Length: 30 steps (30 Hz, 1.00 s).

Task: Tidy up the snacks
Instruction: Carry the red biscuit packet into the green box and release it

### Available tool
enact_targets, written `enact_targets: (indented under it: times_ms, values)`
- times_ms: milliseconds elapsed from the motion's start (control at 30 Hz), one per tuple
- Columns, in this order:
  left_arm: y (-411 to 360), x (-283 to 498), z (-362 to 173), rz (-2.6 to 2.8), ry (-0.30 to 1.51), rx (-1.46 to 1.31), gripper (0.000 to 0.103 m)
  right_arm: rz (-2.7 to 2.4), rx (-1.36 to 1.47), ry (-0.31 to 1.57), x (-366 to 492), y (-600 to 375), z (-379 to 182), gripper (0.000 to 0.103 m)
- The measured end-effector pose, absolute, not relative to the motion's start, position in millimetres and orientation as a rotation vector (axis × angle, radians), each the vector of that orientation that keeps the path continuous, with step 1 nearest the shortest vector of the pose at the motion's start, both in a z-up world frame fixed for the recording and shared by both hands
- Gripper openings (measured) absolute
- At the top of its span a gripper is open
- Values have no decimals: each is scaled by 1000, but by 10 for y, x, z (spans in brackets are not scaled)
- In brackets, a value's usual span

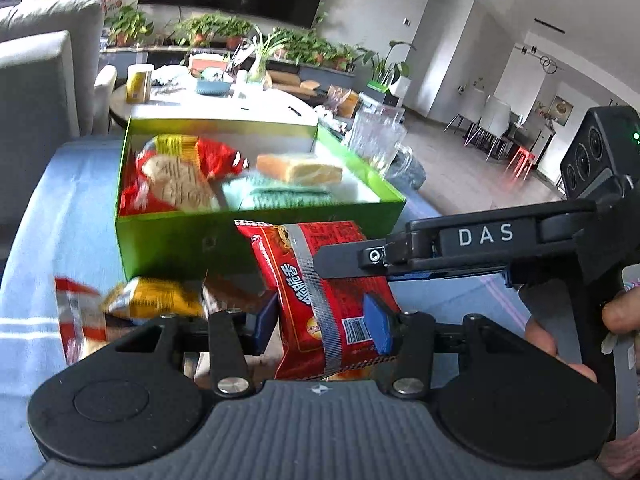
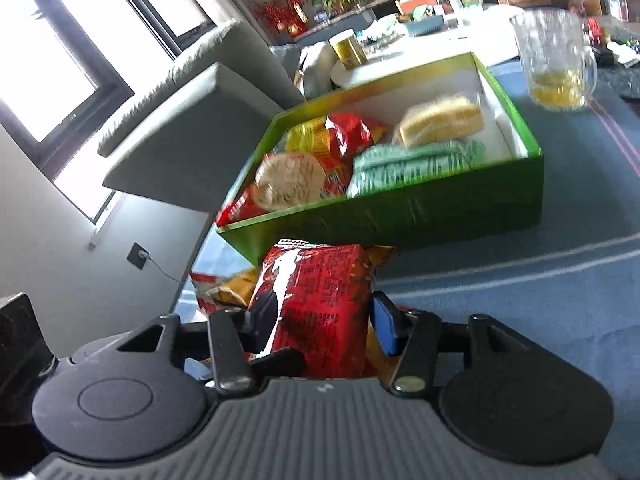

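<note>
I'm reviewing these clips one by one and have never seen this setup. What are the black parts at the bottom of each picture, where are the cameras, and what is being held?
No robot here: a person holds a handheld gripper in each hand. Each picture comes from a fisheye camera on one gripper, looking forward along its two fingers.

In the left wrist view, the left gripper is shut on a red snack packet. The black tool marked DAS at the right is the right gripper, reaching to the same packet.

In the right wrist view, the right gripper is also shut on a red packet.

Ahead stands a green box already holding snacks, on a blue cloth. A yellow packet lies loose beside it, and a glass mug stands behind.
</note>
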<state>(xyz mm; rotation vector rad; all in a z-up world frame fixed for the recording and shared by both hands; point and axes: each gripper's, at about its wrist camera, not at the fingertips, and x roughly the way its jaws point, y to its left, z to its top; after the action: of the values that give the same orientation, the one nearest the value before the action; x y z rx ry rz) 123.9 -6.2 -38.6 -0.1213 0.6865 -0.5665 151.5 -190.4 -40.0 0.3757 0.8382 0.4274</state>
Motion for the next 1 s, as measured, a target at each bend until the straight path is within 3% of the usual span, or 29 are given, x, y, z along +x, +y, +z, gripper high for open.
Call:
enact_targets:
  times_ms: [1000]
  values:
    - [-476, 2207, -124, -488, 600, -136, 49, 350, 399, 741, 2335, -2113, -58, 55]
